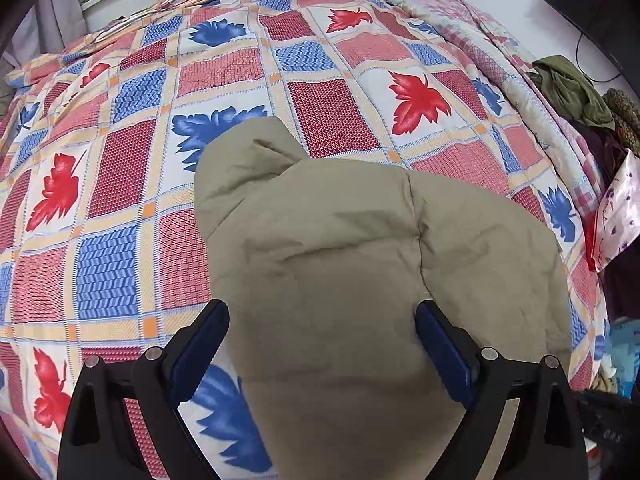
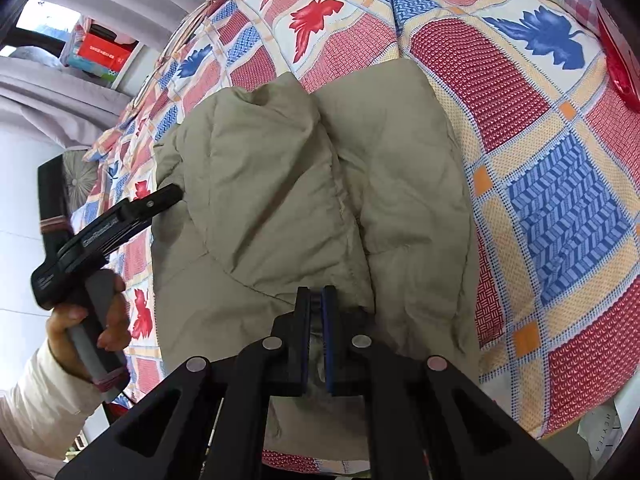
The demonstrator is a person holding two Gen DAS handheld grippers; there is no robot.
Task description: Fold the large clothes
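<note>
A large khaki padded garment lies on the bed, partly folded, with a seam running down its middle. My left gripper hovers over its near part, open, its blue pads wide apart with nothing pressed between them. In the right wrist view the left gripper shows at the garment's left edge, held by a person's hand. My right gripper is shut at the garment's near edge, and pale cloth shows pinched between its pads.
The bed is covered by a patchwork quilt with red and blue leaves. A heap of other clothes lies at the right edge of the bed. A shelf with boxes stands beyond the far end.
</note>
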